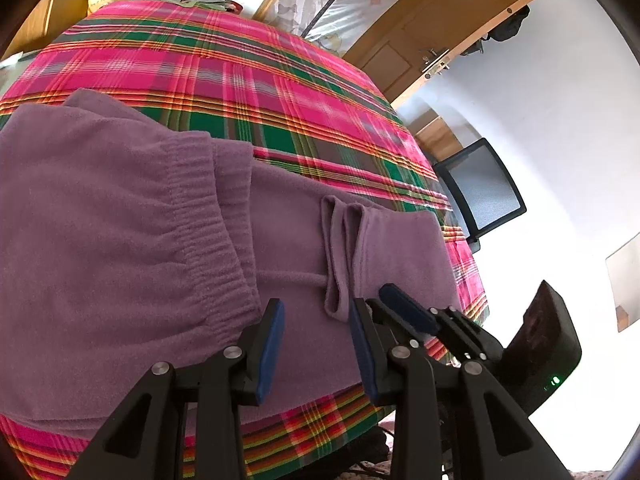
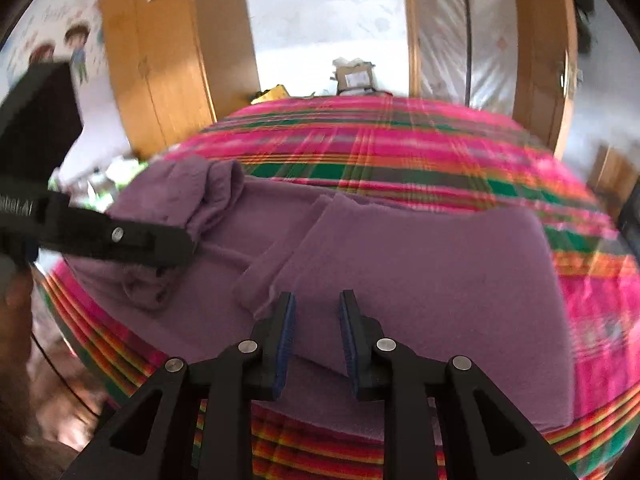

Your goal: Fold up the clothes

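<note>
Left wrist view shows purple fleece trousers (image 1: 132,208) lying partly folded on the plaid bedspread (image 1: 256,76), near its front edge. Soft, light and floppy, they should sag wherever unsupported (the ribbed elastic waistband (image 1: 200,220) looks the firmest hold). Left gripper (image 1: 316,340) hovers spread over the cloth, pinching nothing. Right gripper (image 2: 316,336) stands parted above the folded leg, empty too.
</note>
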